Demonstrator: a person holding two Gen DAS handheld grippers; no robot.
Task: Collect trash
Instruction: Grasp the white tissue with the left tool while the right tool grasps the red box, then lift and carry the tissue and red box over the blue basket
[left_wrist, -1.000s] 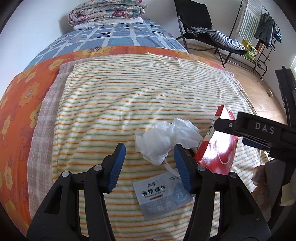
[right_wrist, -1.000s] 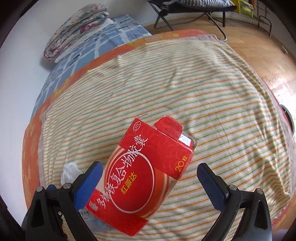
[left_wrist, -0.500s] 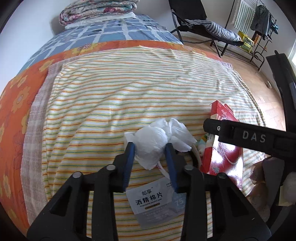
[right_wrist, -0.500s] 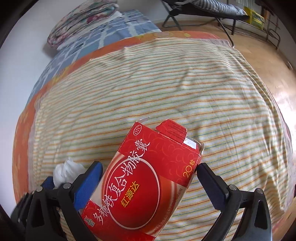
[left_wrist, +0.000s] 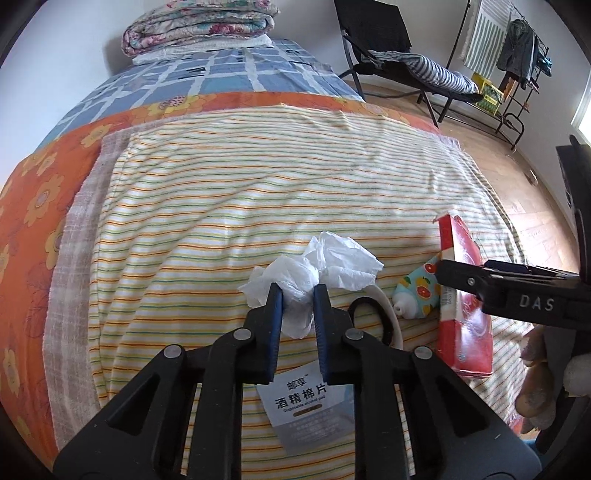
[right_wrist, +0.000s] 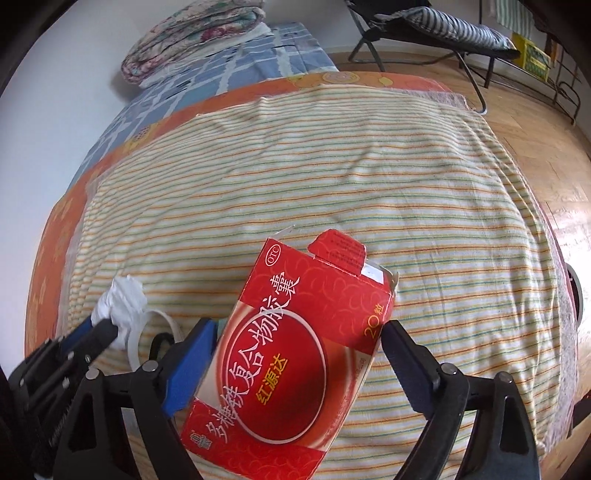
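Observation:
My left gripper (left_wrist: 297, 295) is shut on a crumpled white tissue (left_wrist: 325, 267) on the striped bedspread (left_wrist: 258, 192). The tissue also shows in the right wrist view (right_wrist: 118, 306). My right gripper (right_wrist: 295, 350) is shut on a red medicine box (right_wrist: 306, 354) with an open top flap, both blue pads touching its sides. The box stands on edge at the right of the left wrist view (left_wrist: 463, 295). A grey wipe sachet (left_wrist: 306, 406), a small fruit-print tube (left_wrist: 417, 291) and a white ring with a black loop (left_wrist: 384, 310) lie between the grippers.
Folded quilts (left_wrist: 199, 26) lie at the bed's far end. A black folding chair (left_wrist: 391, 48) and a clothes rack (left_wrist: 517, 66) stand on the wooden floor (right_wrist: 535, 122) to the right. The bed's right edge is near the box.
My left gripper closed onto the tissue and lifted it slightly. My right gripper narrowed until its pads met the red box, which turned more upright.

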